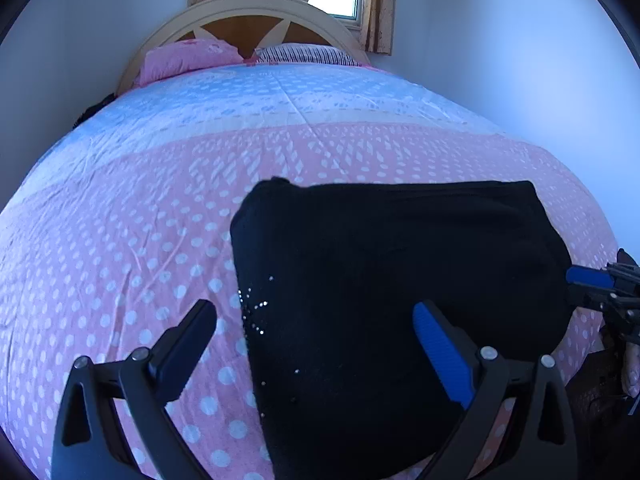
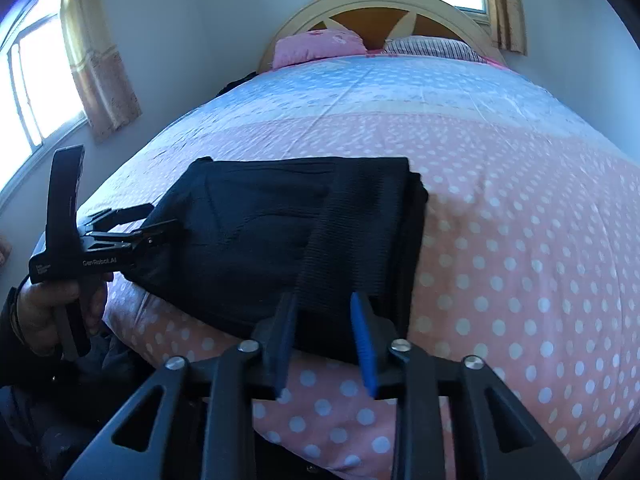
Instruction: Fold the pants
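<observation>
Finishing the fold: black pants lie stacked near the bed edge.
Left gripper wide apart, right gripper part-open w/ nothing held (both clear so the stack lies flat).

Pants: black, silver sparkle dots at 9 o'clock edge; ribbed band in right view.
Quilt: pink with white polka dots; far part at 12 o'clock pale blue, cream stripe between.
Pillows: pink; striped black-white.
Headboard: cream, brown panels.
Curtains: gold-yellow.
Left gripper, right gripper: black, blue pads.
</observation>
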`<action>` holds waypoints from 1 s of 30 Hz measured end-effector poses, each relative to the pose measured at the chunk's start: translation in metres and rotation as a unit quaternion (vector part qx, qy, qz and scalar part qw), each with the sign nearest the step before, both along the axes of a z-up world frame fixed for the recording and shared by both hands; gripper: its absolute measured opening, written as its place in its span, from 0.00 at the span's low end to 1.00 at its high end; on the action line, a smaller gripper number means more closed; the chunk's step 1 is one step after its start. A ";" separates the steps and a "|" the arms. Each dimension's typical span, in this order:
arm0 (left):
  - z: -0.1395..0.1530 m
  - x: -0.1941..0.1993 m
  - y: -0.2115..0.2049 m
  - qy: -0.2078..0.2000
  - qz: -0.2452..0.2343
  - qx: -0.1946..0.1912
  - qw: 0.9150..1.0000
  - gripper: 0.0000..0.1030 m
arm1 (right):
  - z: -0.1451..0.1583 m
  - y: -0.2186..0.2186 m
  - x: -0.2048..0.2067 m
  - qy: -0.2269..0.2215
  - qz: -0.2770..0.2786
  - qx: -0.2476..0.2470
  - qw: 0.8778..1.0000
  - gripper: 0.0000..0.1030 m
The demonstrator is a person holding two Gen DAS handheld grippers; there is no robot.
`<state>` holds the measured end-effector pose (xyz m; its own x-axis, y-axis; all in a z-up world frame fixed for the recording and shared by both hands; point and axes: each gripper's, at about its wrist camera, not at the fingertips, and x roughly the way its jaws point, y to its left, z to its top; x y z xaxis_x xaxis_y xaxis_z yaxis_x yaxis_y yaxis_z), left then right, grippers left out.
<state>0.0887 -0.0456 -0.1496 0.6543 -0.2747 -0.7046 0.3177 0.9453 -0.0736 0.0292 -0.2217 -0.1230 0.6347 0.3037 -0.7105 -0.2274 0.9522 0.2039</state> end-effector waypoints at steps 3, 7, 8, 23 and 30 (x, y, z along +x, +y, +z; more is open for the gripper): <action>0.000 -0.001 0.000 0.001 0.000 -0.002 1.000 0.98 | -0.002 -0.008 0.001 0.004 -0.010 0.010 1.000 0.18; 0.001 -0.003 0.000 0.000 -0.001 -0.001 1.000 0.98 | -0.003 -0.008 0.001 0.001 -0.015 0.004 1.000 0.15; 0.001 -0.004 0.000 0.000 -0.001 -0.002 1.000 0.98 | -0.002 -0.008 0.002 0.000 -0.017 0.006 1.000 0.15; 0.007 -0.004 0.038 -0.007 0.048 -0.031 0.998 0.98 | 0.010 -0.003 0.029 -0.027 -0.063 -0.022 0.997 0.25; 0.006 -0.005 0.041 -0.003 0.047 -0.040 0.998 0.99 | 0.003 -0.022 0.032 0.001 -0.085 -0.002 0.996 0.05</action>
<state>0.0842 -0.0050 -0.1433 0.6844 -0.2673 -0.6784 0.2292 0.9621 -0.1478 0.0610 -0.2436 -0.1200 0.6752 0.1890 -0.7131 -0.0621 0.9778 0.2003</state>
